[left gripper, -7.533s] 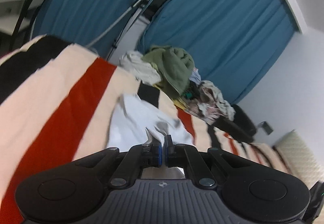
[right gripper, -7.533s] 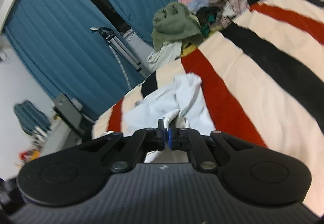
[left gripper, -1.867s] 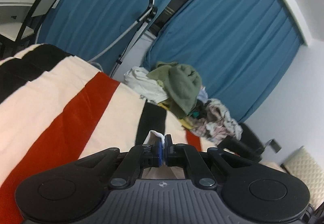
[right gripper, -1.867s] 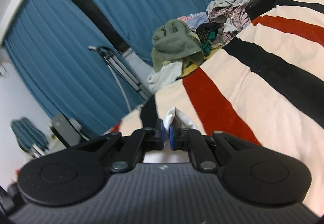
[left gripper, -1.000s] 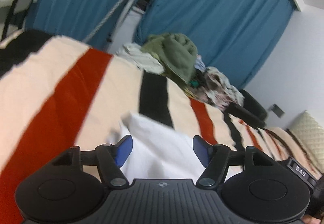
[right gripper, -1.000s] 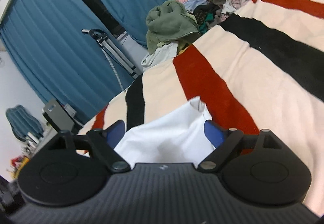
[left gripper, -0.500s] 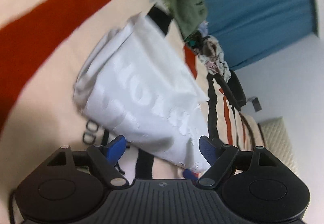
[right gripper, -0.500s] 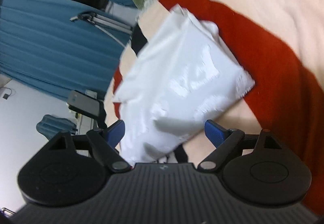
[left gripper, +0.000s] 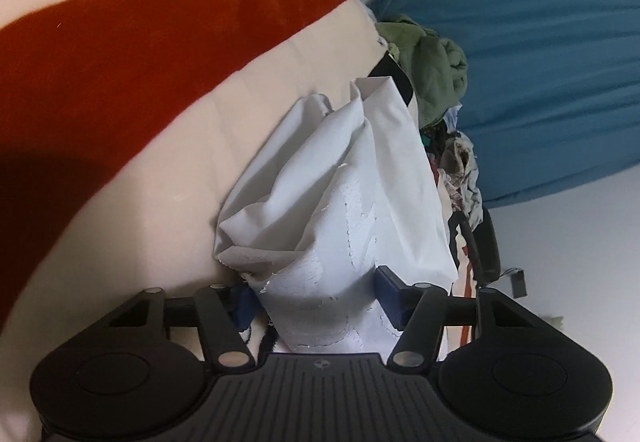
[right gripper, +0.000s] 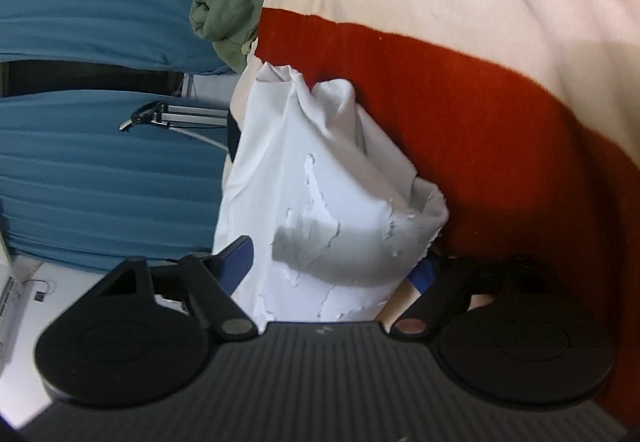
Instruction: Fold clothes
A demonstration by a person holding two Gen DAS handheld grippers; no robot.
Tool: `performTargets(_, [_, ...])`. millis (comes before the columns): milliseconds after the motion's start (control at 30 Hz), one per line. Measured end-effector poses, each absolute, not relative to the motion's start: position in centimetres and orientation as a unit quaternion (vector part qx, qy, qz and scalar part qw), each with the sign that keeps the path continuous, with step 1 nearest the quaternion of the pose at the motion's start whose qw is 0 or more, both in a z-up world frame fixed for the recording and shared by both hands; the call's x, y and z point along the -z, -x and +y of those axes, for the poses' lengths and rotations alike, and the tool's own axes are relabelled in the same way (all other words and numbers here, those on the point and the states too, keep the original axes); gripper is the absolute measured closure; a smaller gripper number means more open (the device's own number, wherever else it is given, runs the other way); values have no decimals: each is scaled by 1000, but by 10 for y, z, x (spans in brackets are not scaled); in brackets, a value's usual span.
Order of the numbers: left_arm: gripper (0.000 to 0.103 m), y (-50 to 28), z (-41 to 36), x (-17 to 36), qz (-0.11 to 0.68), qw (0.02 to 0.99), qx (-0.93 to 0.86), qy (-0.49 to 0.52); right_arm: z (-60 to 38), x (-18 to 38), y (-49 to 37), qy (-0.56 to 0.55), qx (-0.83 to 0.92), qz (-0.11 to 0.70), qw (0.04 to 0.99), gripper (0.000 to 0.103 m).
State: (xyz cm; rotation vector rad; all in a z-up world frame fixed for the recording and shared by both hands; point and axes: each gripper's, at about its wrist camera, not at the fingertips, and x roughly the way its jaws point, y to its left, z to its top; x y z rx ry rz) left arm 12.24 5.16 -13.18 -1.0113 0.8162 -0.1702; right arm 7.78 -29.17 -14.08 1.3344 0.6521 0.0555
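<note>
L gripper [left gripper: 316, 296]: jaws apart, have just been closing; folded white garment [left gripper: 340, 194] bunched between the blue pads [left gripper: 390, 288], which sit at its sides. Firm clamp not confirmable.

R gripper [right gripper: 332, 270]: jaws apart, have just been closing; same white garment [right gripper: 320, 194] between the pads, left pad [right gripper: 240, 254] just beside the cloth edge.

Garment lies on the striped blanket [left gripper: 140, 42] (cream/red/black), over a cream band next to the red stripe. Far edge of bed: pile of unfolded clothes, olive-green item [left gripper: 432, 70] on top. Beyond: blue curtains [left gripper: 540, 62]. Both views strongly rolled.
</note>
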Motion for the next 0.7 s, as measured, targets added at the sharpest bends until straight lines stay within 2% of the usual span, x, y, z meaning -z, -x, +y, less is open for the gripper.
performTargets(167, [57,-127,52,134,375,794,81,471,-293,142,-76,-590,-7,297,751,39])
performTargets(233, [61,-126,50,135,374,794,84,471,-294,141,-74,-582,-2,296,757,49])
performTargets(367, [71,-123,52,133,373,792,88,474,-296,137,-70,-567,0,292,770,61])
performTargets(433, [78,-119,52,129,366,797,94,470,-295,132,-69,-560,0,286,778,71])
performTargets(533, [83,-117,53,122,356,796,108,478,-296,124,-65,-557,-1,277,783,77])
performTargets(700, [85,-113,58,108,357,768,153,509,-304,103,-50,-584,-12,237,776,79])
